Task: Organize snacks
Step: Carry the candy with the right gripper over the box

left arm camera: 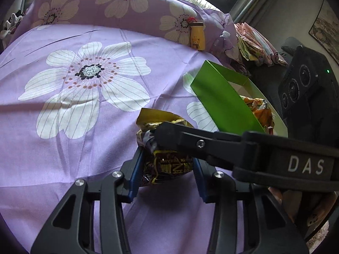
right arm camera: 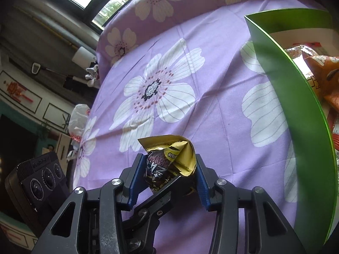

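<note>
1. Both my left hand-held gripper (left arm camera: pixel 167 165) and right hand-held gripper (right arm camera: pixel 169 175) are closed on the same gold snack packet (left arm camera: pixel 164 148), just above the purple flowered bedsheet (left arm camera: pixel 84 116).
2. I should release 1, then carry the packet over the green box (left arm camera: pixel 220 101) wall and lower it beside the orange snacks (right arm camera: pixel 324 72).

Left gripper (left arm camera: pixel 167 167): black linkage arms, silver round screws, blue finger pads (left arm camera: pixel 135 173). Right gripper (right arm camera: pixel 169 175): same black frame, blue pads (right arm camera: pixel 201 182), white "DAS" lettering on side, small cross-head screw.
</note>
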